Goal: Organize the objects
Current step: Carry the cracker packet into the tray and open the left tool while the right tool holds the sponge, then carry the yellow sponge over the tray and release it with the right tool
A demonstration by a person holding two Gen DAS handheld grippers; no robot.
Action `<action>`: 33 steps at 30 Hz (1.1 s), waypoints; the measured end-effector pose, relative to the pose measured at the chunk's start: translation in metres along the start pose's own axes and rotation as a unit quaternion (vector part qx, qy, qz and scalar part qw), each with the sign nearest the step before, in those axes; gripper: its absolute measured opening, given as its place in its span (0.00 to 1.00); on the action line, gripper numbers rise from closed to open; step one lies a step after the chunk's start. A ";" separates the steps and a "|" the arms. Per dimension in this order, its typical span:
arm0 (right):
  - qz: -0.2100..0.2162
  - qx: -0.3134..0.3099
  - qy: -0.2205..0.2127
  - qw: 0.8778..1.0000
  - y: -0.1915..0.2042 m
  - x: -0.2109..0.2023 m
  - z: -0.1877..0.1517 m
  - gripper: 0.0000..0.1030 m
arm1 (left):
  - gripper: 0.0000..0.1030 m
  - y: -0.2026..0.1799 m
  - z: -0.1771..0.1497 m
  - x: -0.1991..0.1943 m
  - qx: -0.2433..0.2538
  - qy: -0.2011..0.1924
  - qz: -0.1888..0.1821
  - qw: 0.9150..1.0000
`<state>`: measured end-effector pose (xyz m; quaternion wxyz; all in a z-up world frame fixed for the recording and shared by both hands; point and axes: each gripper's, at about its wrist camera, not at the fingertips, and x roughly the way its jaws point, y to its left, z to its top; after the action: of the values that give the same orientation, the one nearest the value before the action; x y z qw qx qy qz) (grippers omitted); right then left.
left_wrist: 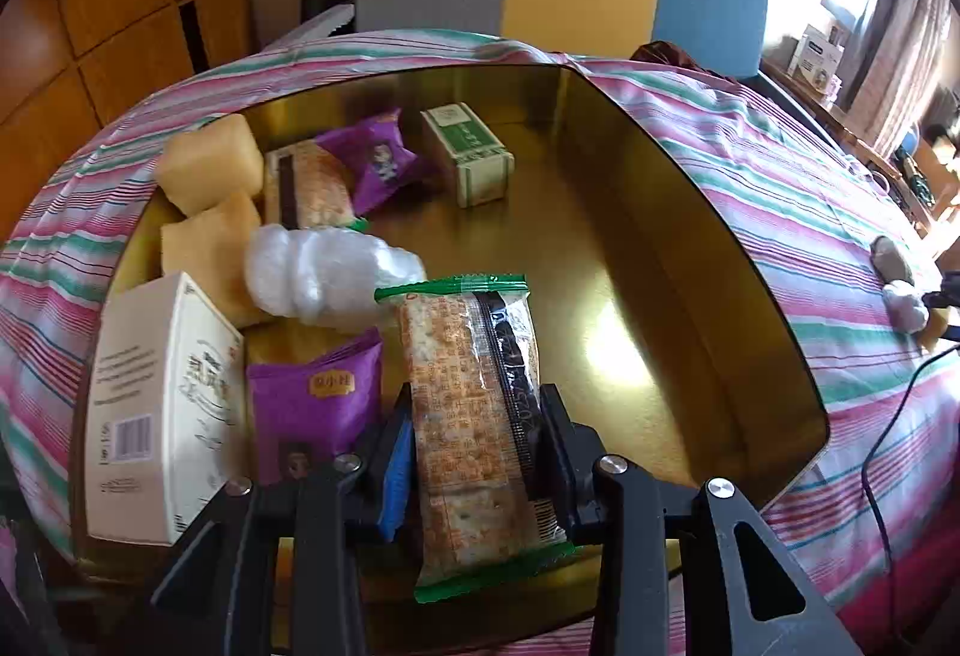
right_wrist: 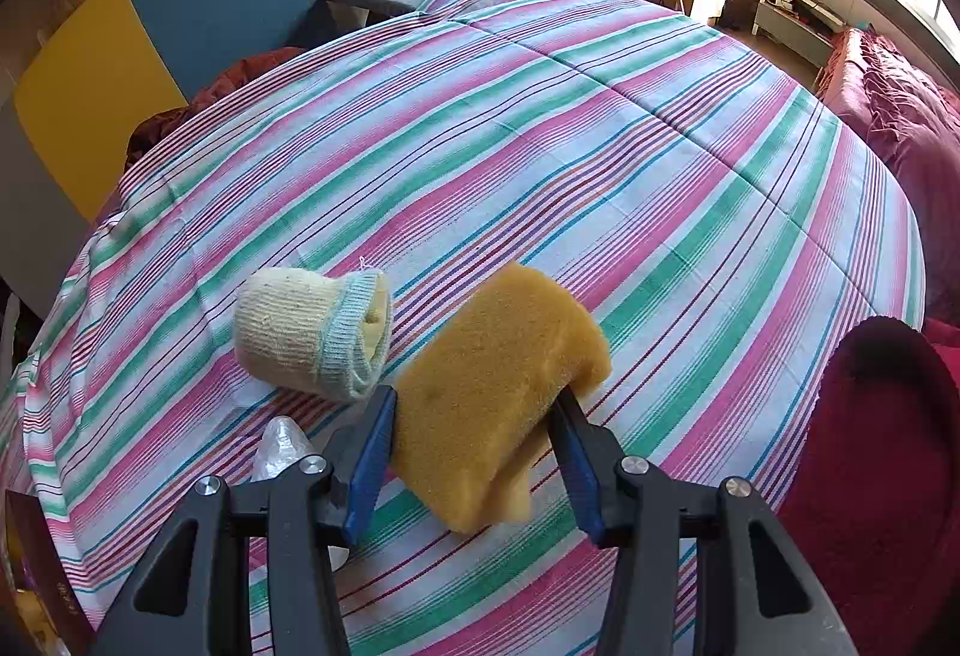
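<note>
The left gripper [left_wrist: 477, 452] is clamped on a green-edged cracker packet [left_wrist: 474, 416], held upright between its blue-padded fingers [left_wrist: 396, 476] over the near part of a gold tin tray [left_wrist: 690, 212]. Inside the tray, just left of the packet, lie a purple snack pouch [left_wrist: 315, 404] and a white carton [left_wrist: 159, 410] standing on edge. Beyond them sits a wad of white bubble wrap [left_wrist: 330, 275], touching two pale yellow sponge blocks [left_wrist: 210, 164] at the tray's left wall. Farther back are a second cracker packet [left_wrist: 312, 185], another purple pouch [left_wrist: 381, 158] partly over it, and a small green-and-white box [left_wrist: 468, 152]. The tray's right half is bare metal.

The right gripper [right_wrist: 474, 446] grips a yellow-orange sponge [right_wrist: 498, 398] above the striped cloth [right_wrist: 540, 116]. Just left of it a rolled cream sock [right_wrist: 312, 332] rests on the cloth, with crumpled clear plastic [right_wrist: 279, 446] nearer the fingers.
</note>
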<state>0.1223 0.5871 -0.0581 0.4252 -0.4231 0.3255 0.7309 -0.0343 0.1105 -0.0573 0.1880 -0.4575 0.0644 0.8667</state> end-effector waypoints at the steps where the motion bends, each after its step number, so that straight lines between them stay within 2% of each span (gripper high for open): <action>1: 0.001 0.001 0.000 1.000 0.001 0.001 0.000 0.50 | 0.37 0.003 0.000 0.001 -0.005 0.000 0.001 1.000; 6: 0.006 0.002 0.001 1.000 0.004 0.003 0.002 0.50 | 0.40 0.018 -0.003 -0.001 -0.021 -0.006 0.013 1.000; 11: 0.006 0.002 0.001 1.000 0.006 0.006 0.004 0.50 | 0.40 0.024 -0.006 -0.005 -0.022 -0.012 0.005 1.000; 15: 0.008 0.005 0.000 1.000 0.009 0.008 0.005 0.50 | 0.52 0.024 -0.004 -0.012 -0.027 -0.022 0.001 0.999; 18: 0.011 0.005 0.000 1.000 0.012 0.010 0.006 0.50 | 0.55 0.023 -0.002 -0.018 -0.024 -0.035 0.007 0.999; 24: 0.018 0.015 -0.039 0.999 0.016 -0.001 0.009 0.50 | 0.55 0.026 0.001 -0.039 -0.024 -0.062 0.010 0.998; 26: 0.042 0.014 -0.066 0.997 0.017 -0.013 0.010 0.50 | 0.55 0.030 0.003 -0.045 -0.028 -0.069 0.013 0.997; 27: 0.052 0.004 -0.080 0.995 0.038 -0.012 0.039 0.50 | 0.55 0.033 0.003 -0.048 -0.032 -0.072 0.014 0.997; 28: 0.069 -0.012 -0.091 0.993 0.022 -0.013 0.039 0.50 | 0.55 0.036 0.004 -0.051 -0.035 -0.076 0.015 0.996; 30: 0.114 -0.059 -0.112 0.985 0.037 -0.045 0.022 0.50 | 0.55 0.043 0.006 -0.057 -0.041 -0.082 0.018 0.996; 31: 0.141 -0.088 -0.115 0.979 0.064 -0.053 0.019 0.50 | 0.55 0.047 0.007 -0.059 -0.046 -0.085 0.020 0.995; 32: 0.172 -0.118 -0.115 0.971 0.071 -0.088 0.005 0.50 | 0.55 0.051 0.007 -0.061 -0.050 -0.086 0.023 0.995; 33: 0.202 -0.151 -0.112 0.961 0.079 -0.087 -0.006 0.50 | 0.55 0.055 0.007 -0.062 -0.055 -0.088 0.025 0.994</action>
<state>0.0780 0.5181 0.0267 0.2337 -0.3235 0.2408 0.8847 -0.0293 0.0453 -0.0055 0.1458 -0.3875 0.0110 0.9102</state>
